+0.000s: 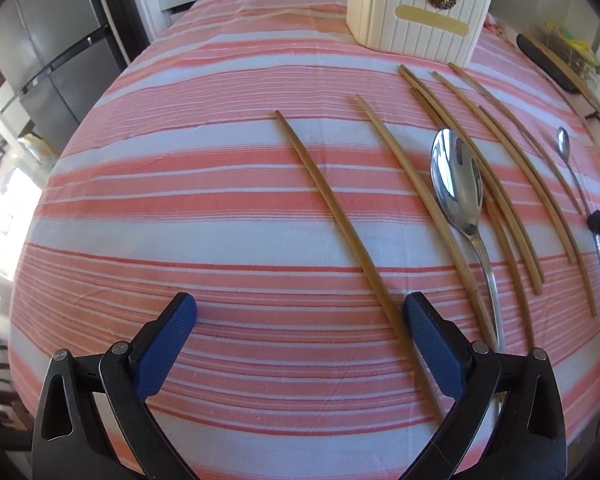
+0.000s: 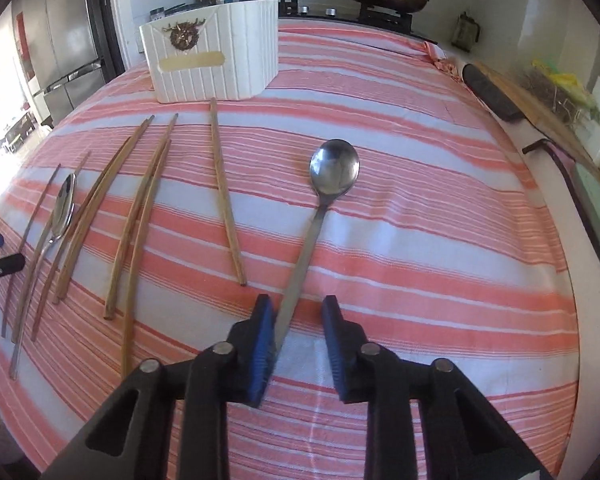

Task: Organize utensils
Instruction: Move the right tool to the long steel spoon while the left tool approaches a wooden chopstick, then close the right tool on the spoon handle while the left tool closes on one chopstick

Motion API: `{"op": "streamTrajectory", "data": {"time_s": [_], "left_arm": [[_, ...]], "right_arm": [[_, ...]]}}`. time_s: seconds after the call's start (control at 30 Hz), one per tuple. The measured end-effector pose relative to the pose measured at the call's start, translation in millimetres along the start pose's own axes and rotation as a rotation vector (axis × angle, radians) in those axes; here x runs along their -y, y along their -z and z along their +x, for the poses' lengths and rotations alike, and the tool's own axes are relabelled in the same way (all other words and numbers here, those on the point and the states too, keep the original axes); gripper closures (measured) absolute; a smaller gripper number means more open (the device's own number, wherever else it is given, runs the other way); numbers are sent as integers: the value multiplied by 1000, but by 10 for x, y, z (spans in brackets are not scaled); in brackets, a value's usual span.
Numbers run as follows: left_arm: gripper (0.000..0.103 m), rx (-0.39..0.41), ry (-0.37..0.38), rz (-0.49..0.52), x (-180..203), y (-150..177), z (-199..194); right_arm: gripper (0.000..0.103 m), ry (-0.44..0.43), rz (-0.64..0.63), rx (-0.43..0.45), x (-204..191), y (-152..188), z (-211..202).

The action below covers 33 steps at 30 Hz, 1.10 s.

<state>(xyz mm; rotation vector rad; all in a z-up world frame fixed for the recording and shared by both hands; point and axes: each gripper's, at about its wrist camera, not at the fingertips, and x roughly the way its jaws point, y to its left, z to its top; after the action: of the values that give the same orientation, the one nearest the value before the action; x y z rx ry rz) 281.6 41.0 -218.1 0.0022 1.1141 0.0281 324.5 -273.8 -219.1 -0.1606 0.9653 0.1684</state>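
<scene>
Right hand-held gripper, low in the middle of its frame, straddles the flat handle of the small steel spoon; its blue left finger touches the handle, while the other finger stands clear, so the jaws are narrowed but not clamped. If they close with the handle pressed to one side, the thin, slick metal could twist out or skate across the pink-and-white striped cloth on the table; a pinch so near the handle's end would also let the bowl droop.

Left hand-held gripper, at the bottom of its frame, hangs wide apart and empty, with a long bamboo chopstick running just under its right finger. Beside that lie more chopsticks and a large shiny serving spoon, packed close, so picking one may nudge its neighbours. A white ribbed utensil holder stands upright at the upper left of the right view, with chopstick tips lying just before it.
</scene>
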Motion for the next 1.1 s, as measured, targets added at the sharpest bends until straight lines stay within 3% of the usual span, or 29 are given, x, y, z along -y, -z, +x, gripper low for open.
{"op": "streamTrajectory", "data": {"time_s": [0.03,0.07,0.4,0.43,0.57,0.73,1.1], "left_arm": [[0,1,6,10,-27,-16,11],[0,3,10,17,-49,-34,26],[0,-1,43,47,-337,-190,140],[0,-3,49,50,-342,-203,149],[0,-20,59,63,-316,-299,197],[1,-31,65,66,-249,-536,316],[42,-12,64,54,-79,-929,433]], "right_arm": [[94,11,16,-3,26,-5,1],[95,22,37,-7,66,-6,3],[94,118,101,-49,367,146,-148],[91,120,100,-49,379,149,-154],[58,90,112,-23,442,149,-166],[58,60,75,-21,463,48,-65],[58,-3,53,13,560,-454,323]]}}
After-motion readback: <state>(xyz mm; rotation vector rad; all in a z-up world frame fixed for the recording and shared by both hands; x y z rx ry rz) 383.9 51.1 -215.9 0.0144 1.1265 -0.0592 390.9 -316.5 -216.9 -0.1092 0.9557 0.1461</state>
